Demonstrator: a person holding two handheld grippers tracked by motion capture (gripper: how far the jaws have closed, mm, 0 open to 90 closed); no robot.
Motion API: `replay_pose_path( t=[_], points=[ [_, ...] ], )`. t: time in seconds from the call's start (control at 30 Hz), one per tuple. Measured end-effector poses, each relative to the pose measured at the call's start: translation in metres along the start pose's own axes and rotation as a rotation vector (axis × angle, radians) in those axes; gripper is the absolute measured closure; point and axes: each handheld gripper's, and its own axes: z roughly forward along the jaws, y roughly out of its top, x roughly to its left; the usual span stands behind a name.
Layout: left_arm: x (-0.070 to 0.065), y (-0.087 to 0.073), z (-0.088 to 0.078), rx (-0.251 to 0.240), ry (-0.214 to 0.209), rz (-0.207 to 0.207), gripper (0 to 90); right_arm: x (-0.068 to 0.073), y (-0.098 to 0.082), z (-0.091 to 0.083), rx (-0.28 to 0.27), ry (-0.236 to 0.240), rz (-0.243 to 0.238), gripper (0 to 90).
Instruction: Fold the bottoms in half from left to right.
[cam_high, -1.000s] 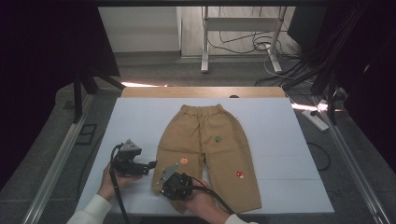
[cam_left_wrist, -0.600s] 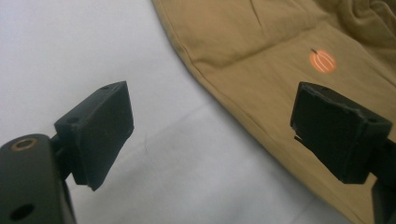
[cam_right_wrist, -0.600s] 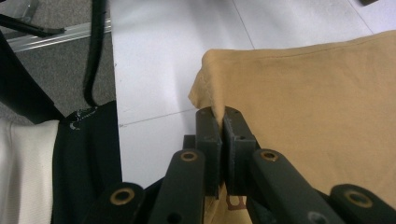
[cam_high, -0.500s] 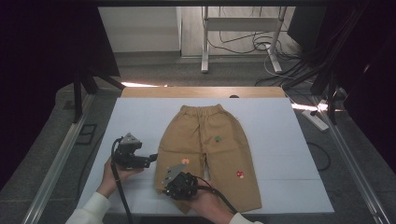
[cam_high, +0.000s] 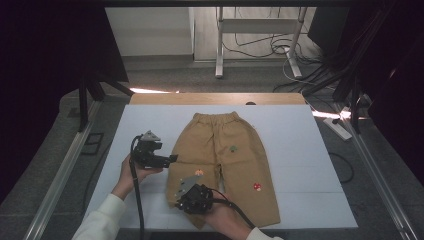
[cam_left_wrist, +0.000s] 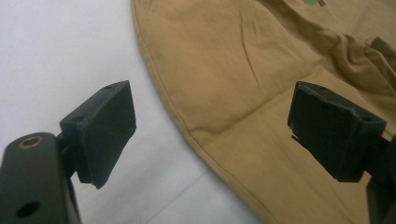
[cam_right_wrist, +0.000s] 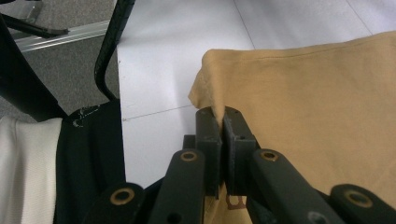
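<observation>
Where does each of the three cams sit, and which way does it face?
High view: above the person's side, facing forward and down on the table; shows both hands with the left gripper and right gripper.
Left gripper view: rides the left gripper, looks along its open jaws at the trousers.
Right gripper view: rides the right gripper, jaws clamped on the trouser hem; a white sleeve shows.
Shared: the tan trousers on the white table.

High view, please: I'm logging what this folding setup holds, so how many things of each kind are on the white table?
Tan cotton child's trousers: 1
Small embroidered patches on the trousers, green, orange and red: 3
Black hand-held two-jaw grippers, left gripper and right gripper: 2
Total: 6
</observation>
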Motion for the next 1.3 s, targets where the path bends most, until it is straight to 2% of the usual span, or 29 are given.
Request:
replay_pose_path(
  t=[0.17,0.33,0.63,0.7,1.0,1.13,1.17,1.3],
  points=[
    [0.004,0.003,0.003,0.0,0.006,-0.012,14.9,0.001,0.001,-0.001,0.003,-0.01,-0.01,86.1],
    [0.008,0.005,0.006,0.003,0.005,-0.019,14.9,0.001,-0.001,-0.001,-0.009,-0.004,-0.003,86.1],
    [0.011,0.016,0.015,-0.001,0.013,-0.036,15.1,0.001,-0.002,0.001,0.003,-0.003,-0.001,86.1],
    [0.012,0.018,0.018,0.005,0.024,-0.034,15.2,0.001,-0.002,0.002,0.004,-0.003,0.0,86.1],
    [0.02,0.027,0.035,0.023,0.015,-0.044,15.2,0.001,-0.002,0.003,0.021,-0.004,0.001,86.1],
    [0.022,0.03,0.046,0.057,0.038,-0.028,15.2,0.002,-0.003,0.004,0.016,-0.003,0.003,86.1],
    [0.023,0.031,0.049,0.059,0.037,-0.03,15.3,0.002,-0.003,0.004,0.027,-0.005,-0.001,86.1],
    [0.025,0.034,0.055,0.064,0.034,-0.03,15.5,0.001,-0.003,0.003,0.015,-0.001,0.003,86.1]
  ],
)
